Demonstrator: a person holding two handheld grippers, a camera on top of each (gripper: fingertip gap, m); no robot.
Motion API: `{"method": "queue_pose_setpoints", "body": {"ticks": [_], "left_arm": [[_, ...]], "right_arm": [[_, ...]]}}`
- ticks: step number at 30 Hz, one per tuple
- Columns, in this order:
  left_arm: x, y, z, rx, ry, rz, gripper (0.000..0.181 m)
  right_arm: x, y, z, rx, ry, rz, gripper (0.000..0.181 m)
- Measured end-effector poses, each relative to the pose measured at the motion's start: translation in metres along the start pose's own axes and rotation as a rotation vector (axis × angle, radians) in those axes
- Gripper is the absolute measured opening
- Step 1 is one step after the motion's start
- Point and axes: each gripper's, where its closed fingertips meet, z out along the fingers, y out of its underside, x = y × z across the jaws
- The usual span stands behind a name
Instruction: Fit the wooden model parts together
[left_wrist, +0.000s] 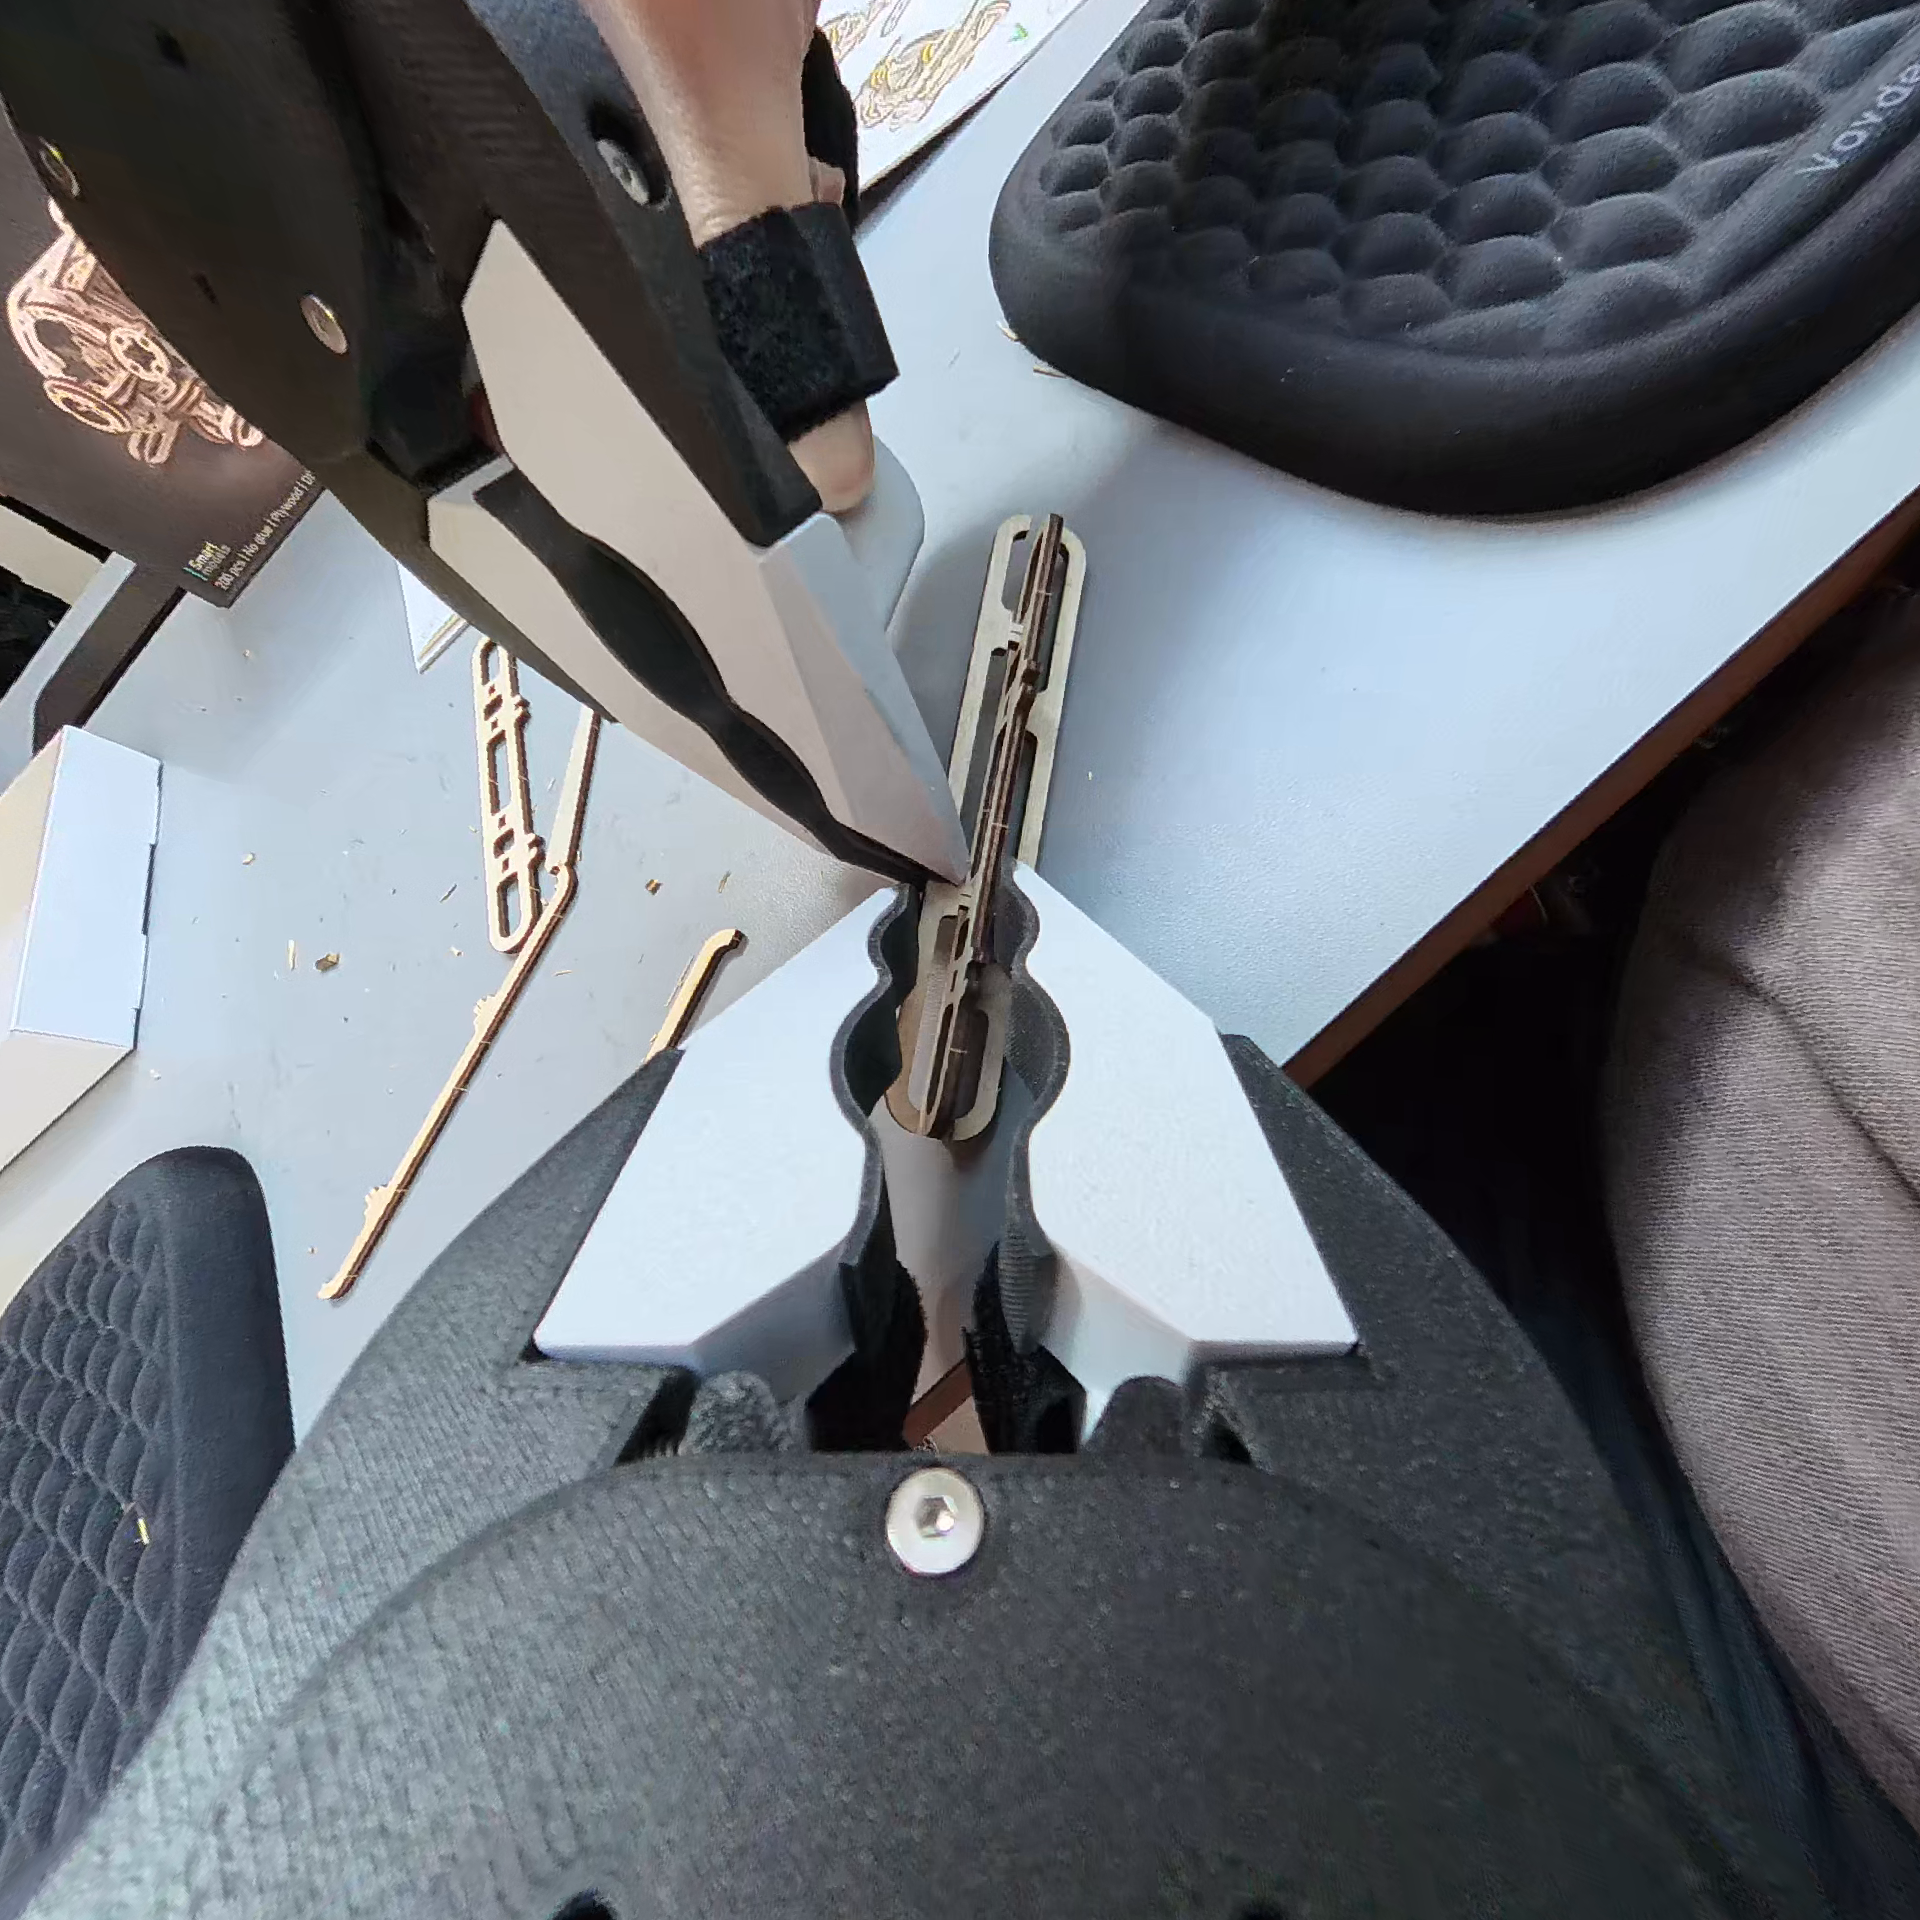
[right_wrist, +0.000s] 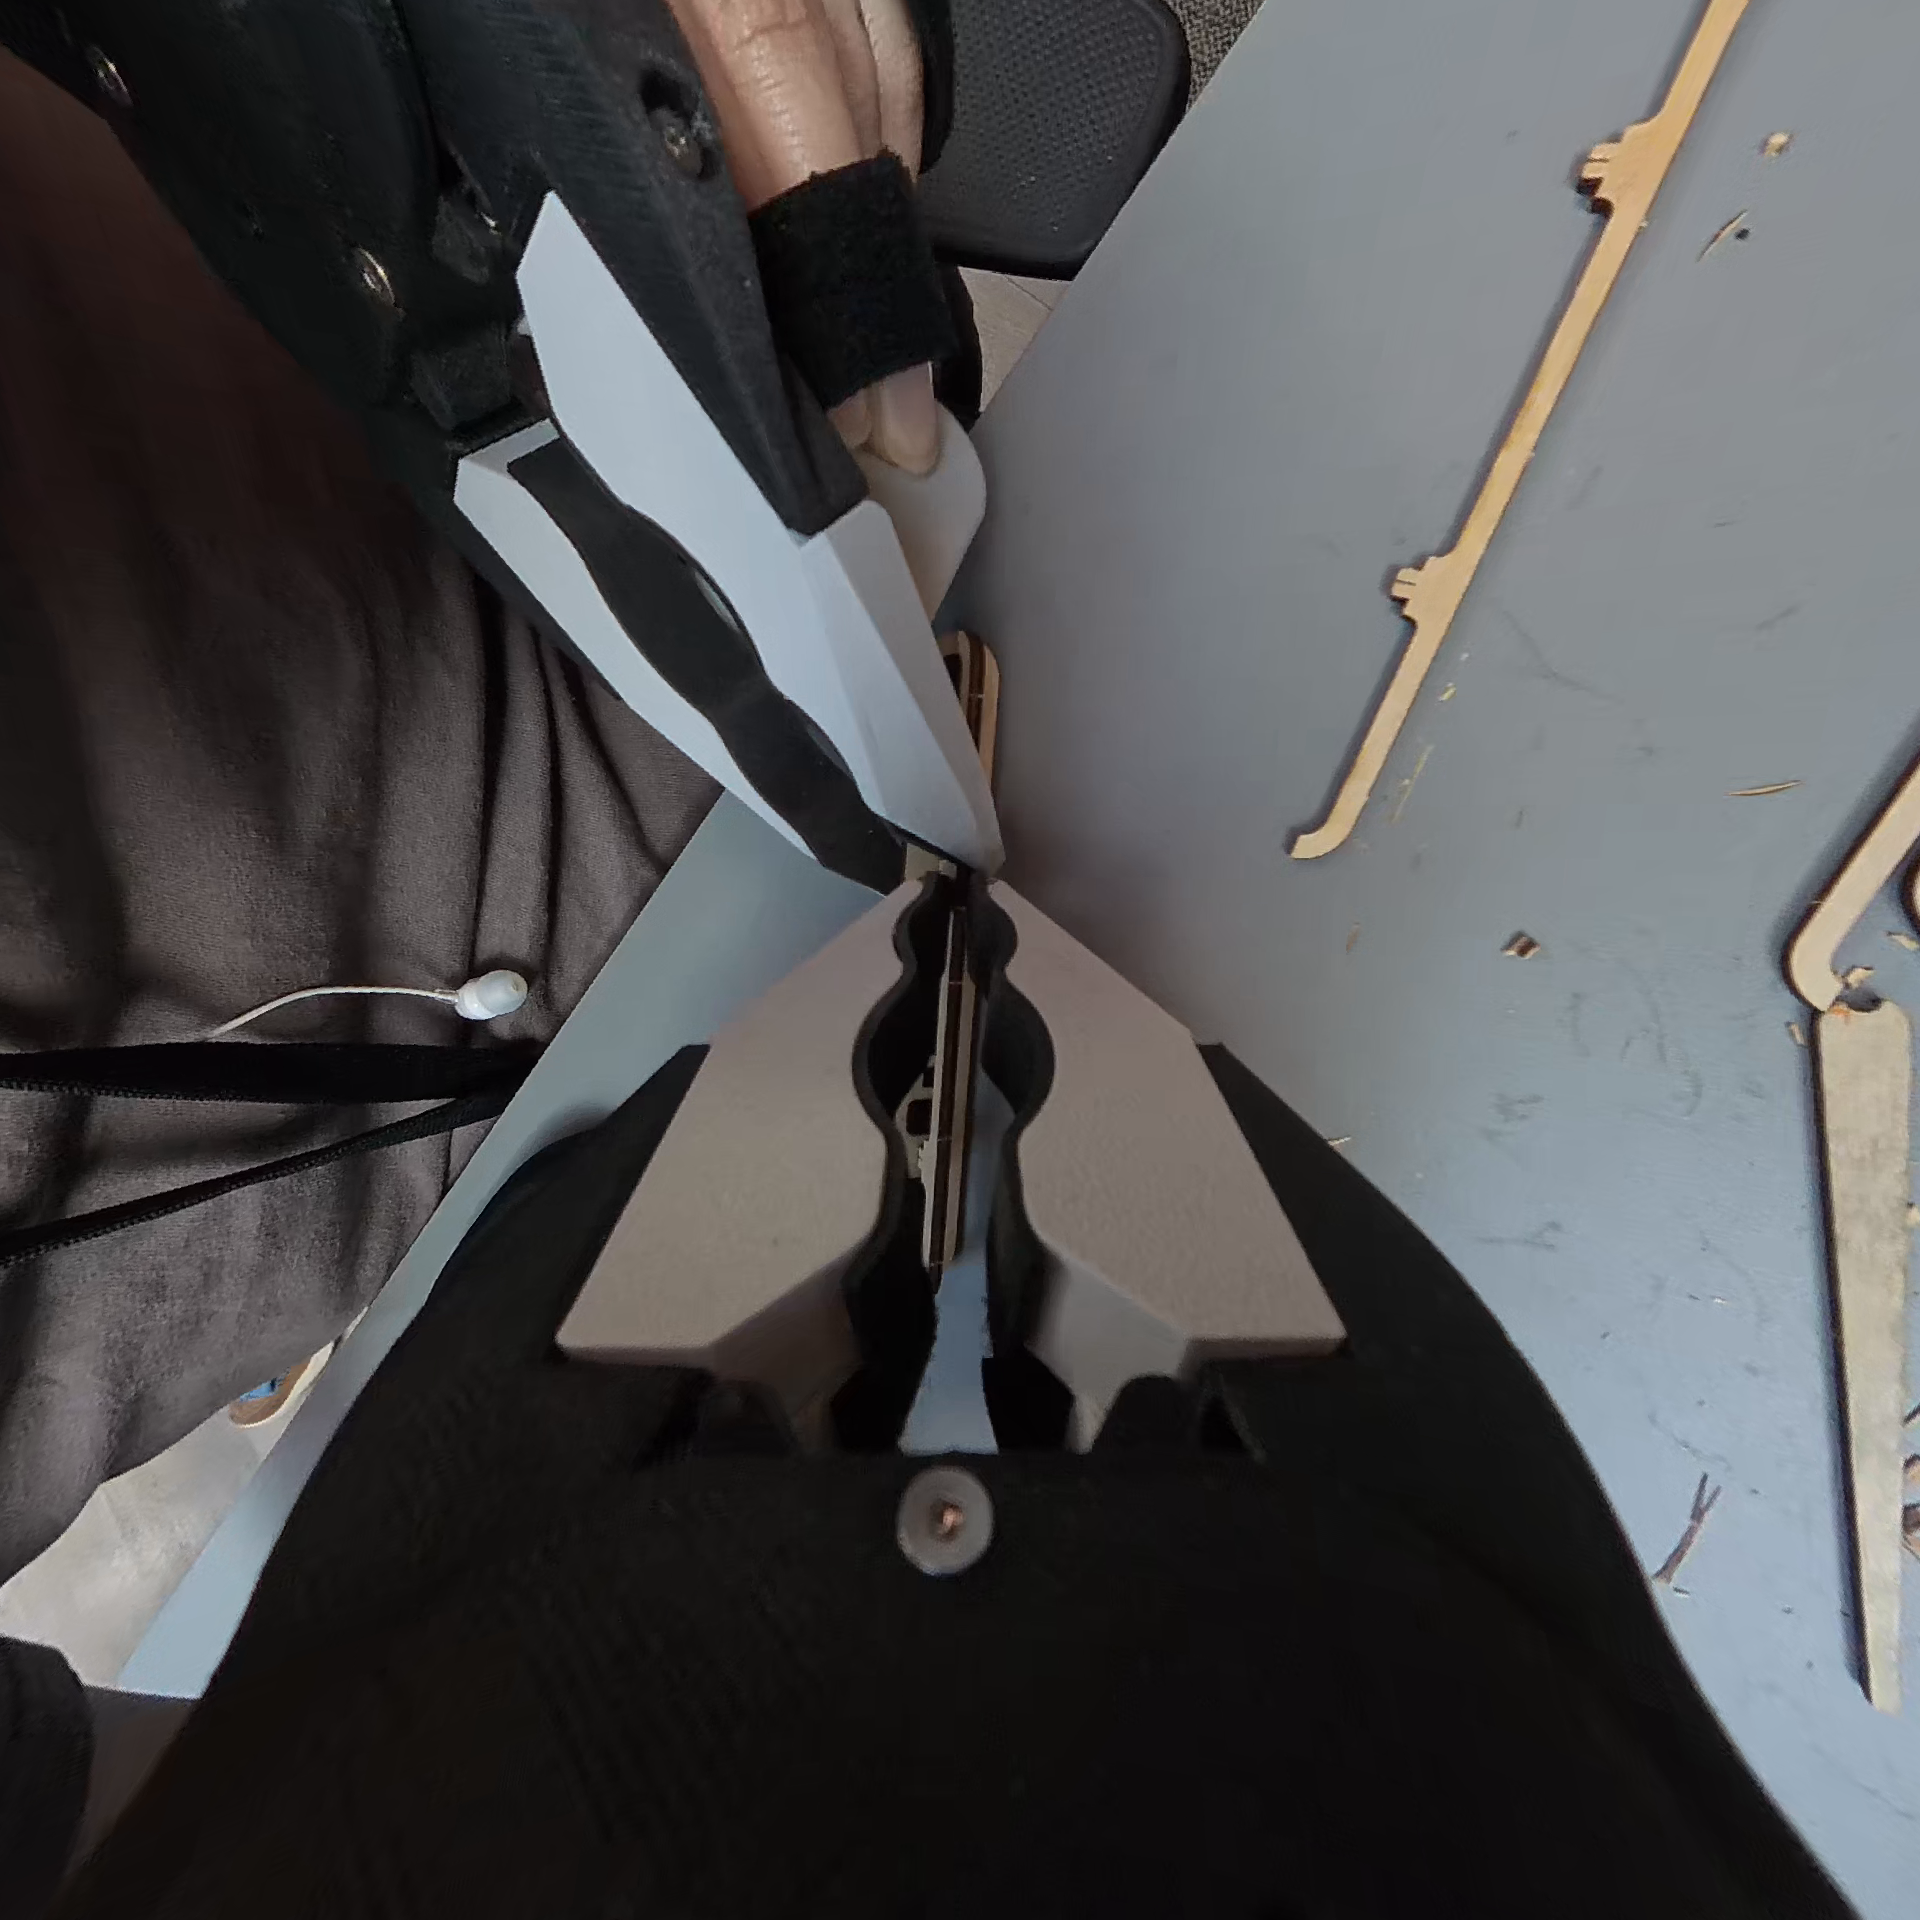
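Note:
A stack of slotted wooden bars (left_wrist: 1013, 727) is held on edge over the grey table (left_wrist: 1299, 727). My left gripper (left_wrist: 961, 896) is shut on its near end. My right gripper (left_wrist: 928, 868) comes in from the upper left, its tips closed against the same stack just past my left fingertips. In the right wrist view my right gripper (right_wrist: 961, 883) is shut on the stack (right_wrist: 951, 1091), seen edge-on, and my left gripper (right_wrist: 961, 844) pinches it from above. The far end of the stack is hidden behind the left finger there.
Loose wooden parts lie on the table: a slotted bar (left_wrist: 509, 800), a long thin strip (left_wrist: 457, 1081) and a short hooked piece (left_wrist: 696, 987); more strips (right_wrist: 1507, 457) show at the right. Black padded cushions (left_wrist: 1455, 208), a dark kit box (left_wrist: 104, 343) and a white box (left_wrist: 73, 904) border the table edge. The tips of both grippers are at nearly the same place.

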Motion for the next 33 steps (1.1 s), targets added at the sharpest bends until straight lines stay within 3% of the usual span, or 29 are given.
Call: {"method": "queue_pose_setpoints", "body": {"ticks": [7,22,27,30,33], "left_arm": [[0.0,0.0,0.0,0.0,-0.032,0.032,0.012],[0.0,-0.001,0.0,0.008,-0.024,0.052,0.011],[-0.003,0.001,-0.001,-0.001,-0.052,0.087,0.011],[-0.005,0.003,-0.001,-0.005,-0.064,0.087,0.01],[-0.008,0.003,-0.002,-0.003,-0.074,0.071,0.016]], "right_arm": [[0.0,0.0,0.0,0.008,0.074,-0.035,0.001],[0.002,-0.002,-0.004,0.04,0.012,-0.003,0.002],[0.003,-0.01,-0.038,0.201,0.052,-0.015,0.011],[-0.003,0.002,-0.051,0.276,0.091,-0.101,0.029],[-0.007,0.017,-0.051,0.346,0.201,-0.208,0.031]]}}
